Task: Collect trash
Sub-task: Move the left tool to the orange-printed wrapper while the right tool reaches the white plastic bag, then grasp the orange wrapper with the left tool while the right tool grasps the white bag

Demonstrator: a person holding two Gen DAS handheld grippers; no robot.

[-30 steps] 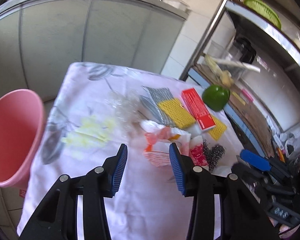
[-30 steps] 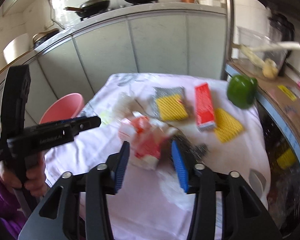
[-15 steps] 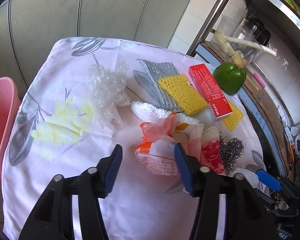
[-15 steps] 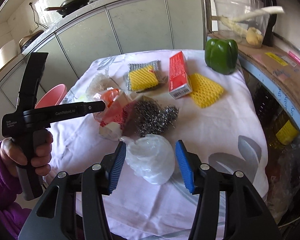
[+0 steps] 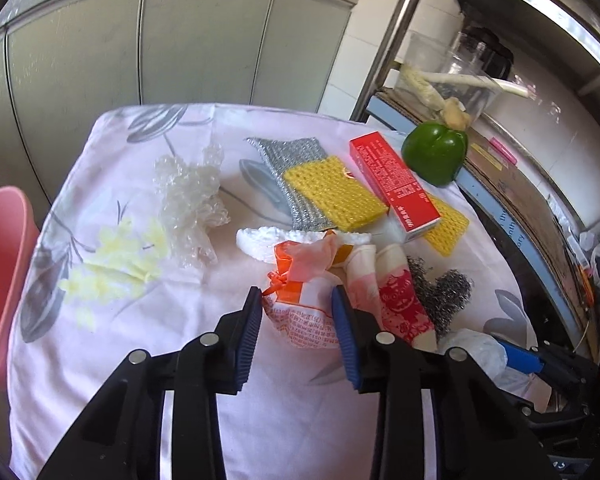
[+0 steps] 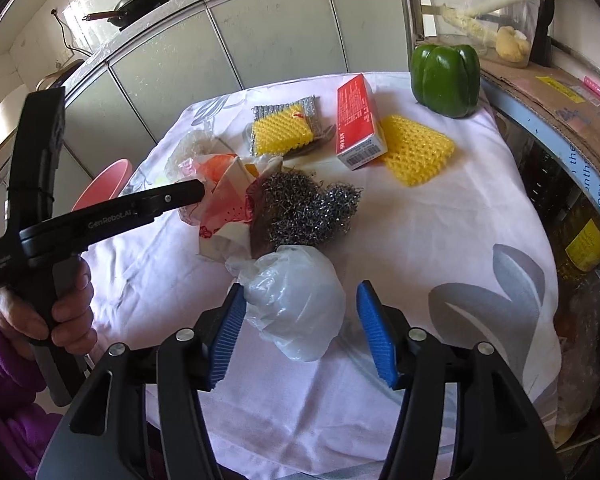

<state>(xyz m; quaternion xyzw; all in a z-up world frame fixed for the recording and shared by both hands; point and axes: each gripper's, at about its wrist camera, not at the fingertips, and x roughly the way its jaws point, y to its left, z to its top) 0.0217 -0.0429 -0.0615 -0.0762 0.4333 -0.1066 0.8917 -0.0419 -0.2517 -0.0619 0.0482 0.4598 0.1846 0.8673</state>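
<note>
Two open claws: left claw [image 5: 298, 336] straddles upright orange wrapper [image 5: 300, 312].

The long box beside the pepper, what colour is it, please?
Red box, clearest in the left wrist view.

The pink bin [image 5: 0, 280] is cut off by the left edge.

plastic bag [image 6: 296, 300]: glossy, crinkled | scourer [image 6: 304, 210]: wiry metal | tablecloth [image 6: 440, 216]: matt cloth
</note>
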